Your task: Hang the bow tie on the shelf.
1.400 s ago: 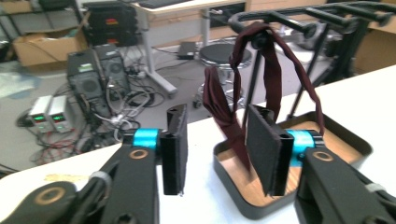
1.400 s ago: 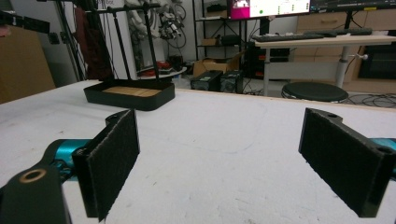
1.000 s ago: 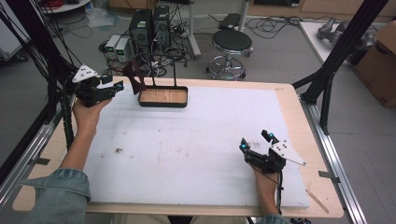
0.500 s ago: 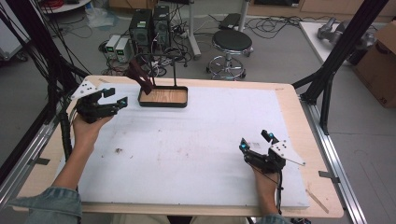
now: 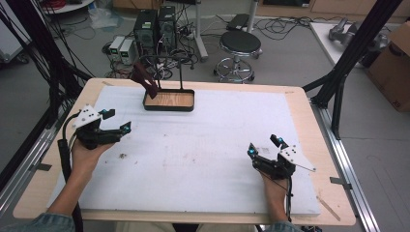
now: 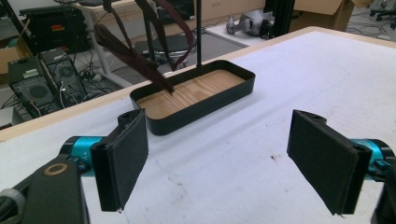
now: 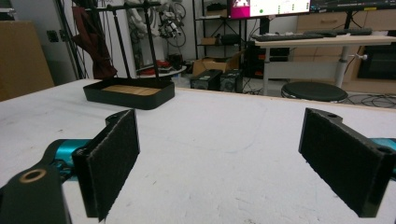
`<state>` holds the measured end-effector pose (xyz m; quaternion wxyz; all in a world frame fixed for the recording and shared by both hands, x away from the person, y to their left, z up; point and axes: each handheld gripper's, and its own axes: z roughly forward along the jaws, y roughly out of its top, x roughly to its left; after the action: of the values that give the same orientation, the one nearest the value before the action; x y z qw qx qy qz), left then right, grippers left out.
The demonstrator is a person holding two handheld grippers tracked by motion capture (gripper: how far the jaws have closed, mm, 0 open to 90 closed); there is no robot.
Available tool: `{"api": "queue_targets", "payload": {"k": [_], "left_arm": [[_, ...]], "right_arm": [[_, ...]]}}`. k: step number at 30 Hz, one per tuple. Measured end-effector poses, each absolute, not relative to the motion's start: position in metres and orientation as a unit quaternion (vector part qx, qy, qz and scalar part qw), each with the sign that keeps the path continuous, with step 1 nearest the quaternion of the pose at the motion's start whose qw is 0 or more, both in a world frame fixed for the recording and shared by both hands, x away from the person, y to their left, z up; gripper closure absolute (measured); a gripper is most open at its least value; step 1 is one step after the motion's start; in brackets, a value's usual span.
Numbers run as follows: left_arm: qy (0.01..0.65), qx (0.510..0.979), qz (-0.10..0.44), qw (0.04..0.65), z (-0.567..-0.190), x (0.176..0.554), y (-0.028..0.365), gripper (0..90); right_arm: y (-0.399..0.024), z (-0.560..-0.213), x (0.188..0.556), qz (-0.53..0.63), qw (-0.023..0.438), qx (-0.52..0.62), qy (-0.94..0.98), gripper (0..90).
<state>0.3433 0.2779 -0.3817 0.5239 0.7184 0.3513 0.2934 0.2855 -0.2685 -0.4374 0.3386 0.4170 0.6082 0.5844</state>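
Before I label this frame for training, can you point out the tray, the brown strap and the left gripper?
black tray (image 5: 169, 107), high view, near rim.
brown strap (image 6: 135, 60), left gripper view, middle of the hanging band.
left gripper (image 5: 121, 122), high view, midway between its fingertips.

No words, brand names or numbers can be read anywhere. The monitor (image 7: 268, 8) far back in the right gripper view glows pink w/ small marks, but they're too tiny to read. The dark box (image 6: 51, 29) in the left gripper view has a small red-orange sticker, also too blurry to read.
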Motion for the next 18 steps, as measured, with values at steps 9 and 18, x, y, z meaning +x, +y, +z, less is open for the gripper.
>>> {"api": "queue_targets", "payload": {"k": [9,18], "left_arm": [[0.357,0.725,0.294,0.510,-0.401,0.322,0.277,21.0],[0.370,0.722,0.302,0.500,-0.418,0.307,0.275,21.2]], "right_arm": [[-0.269,-0.437,0.286,0.583,0.340,0.415,0.610,11.6],[-0.269,-0.437,0.286,0.582,0.339,0.416,0.610,11.6]]}}
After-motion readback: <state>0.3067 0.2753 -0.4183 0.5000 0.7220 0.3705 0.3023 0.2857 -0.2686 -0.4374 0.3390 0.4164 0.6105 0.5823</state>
